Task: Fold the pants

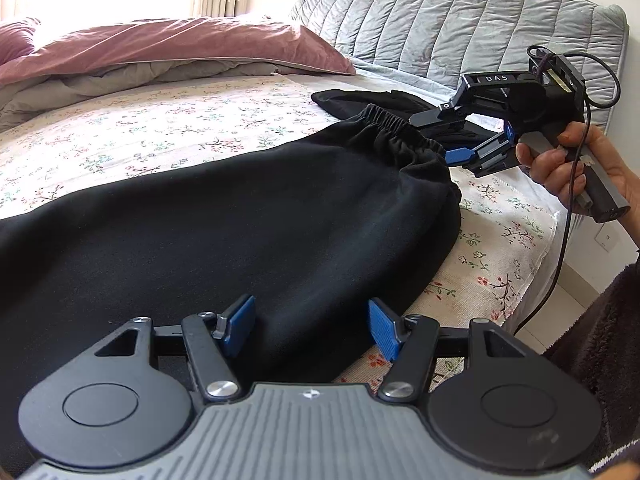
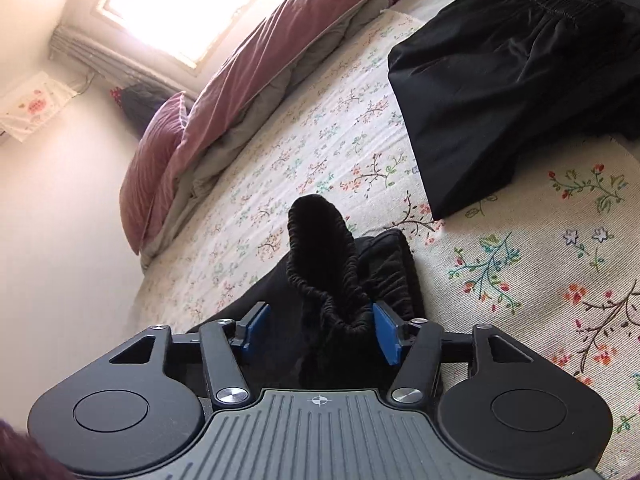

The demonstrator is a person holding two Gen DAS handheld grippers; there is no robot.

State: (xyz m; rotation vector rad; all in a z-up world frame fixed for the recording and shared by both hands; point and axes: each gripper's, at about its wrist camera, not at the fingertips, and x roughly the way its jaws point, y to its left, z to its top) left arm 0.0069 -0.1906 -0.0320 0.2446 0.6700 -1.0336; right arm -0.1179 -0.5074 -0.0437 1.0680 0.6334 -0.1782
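Note:
Black pants [image 1: 248,216] lie stretched across the floral bed sheet [image 1: 132,128]. Their gathered elastic waistband [image 1: 396,128] is raised at the far end. My left gripper [image 1: 312,326] is open low over the near part of the pants, the black cloth between its blue pads [image 1: 384,328]. My right gripper [image 1: 448,136] is at the waistband; in the right wrist view [image 2: 320,328] it is open with the bunched waistband [image 2: 320,248] standing up between its jaws, the right pad [image 2: 385,332] touching the cloth.
A second, folded black garment [image 2: 492,88] lies on the sheet beyond the waistband. A pink duvet [image 1: 172,46] and pillows [image 2: 154,168] run along the far side. The grey quilted headboard [image 1: 460,12] is behind. The bed edge [image 1: 532,272] drops off at right.

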